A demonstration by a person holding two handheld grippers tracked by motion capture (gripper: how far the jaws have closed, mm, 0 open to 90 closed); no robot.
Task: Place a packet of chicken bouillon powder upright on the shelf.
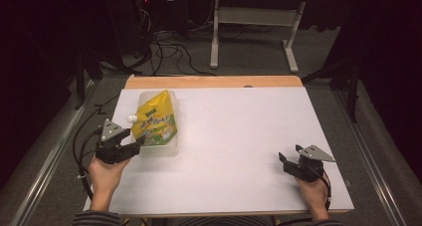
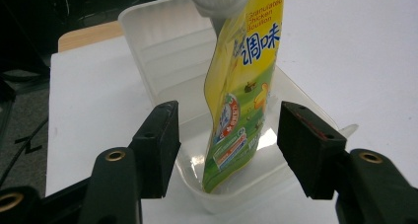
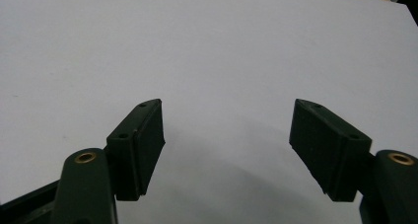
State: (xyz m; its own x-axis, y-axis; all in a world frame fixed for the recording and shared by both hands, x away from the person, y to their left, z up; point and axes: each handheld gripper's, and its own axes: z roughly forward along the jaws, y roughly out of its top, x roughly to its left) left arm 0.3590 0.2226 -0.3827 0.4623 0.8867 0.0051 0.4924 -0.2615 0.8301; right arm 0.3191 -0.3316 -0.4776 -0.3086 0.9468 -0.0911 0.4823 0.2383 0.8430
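Left tongs [image 2: 224, 150]: held with the jaws apart at the near end of the tub, close to the table's left edge; nothing is clamped, and the pouch's lower edge stands in the gap between the jaws in the left gripper view.
Tub: a clear, shallow rectangular plastic tub [image 1: 159, 149] is set near the table's far-left corner, its long side running toward the far edge.
Pouch: a yellow and green soft spouted pouch [image 1: 155, 120] with a white screw cap [image 1: 131, 118] is found inside the tub, leaning on its side against the tub wall.
Writing: "Granulated Chicken Bouillon" is read in pale letters near the pouch's top, with large blue Chinese characters below; a round red and blue emblem and fine print lower down are too small to be read.
Right tongs [image 1: 293, 159]: held with the jaws apart near the table's near-right corner, over bare white table [image 3: 207, 46], well apart from the tub.
Progress: the pouch is judged to be already placed in the tub, or not yet gripped for lifting out; which cannot be told. No grip is held now.
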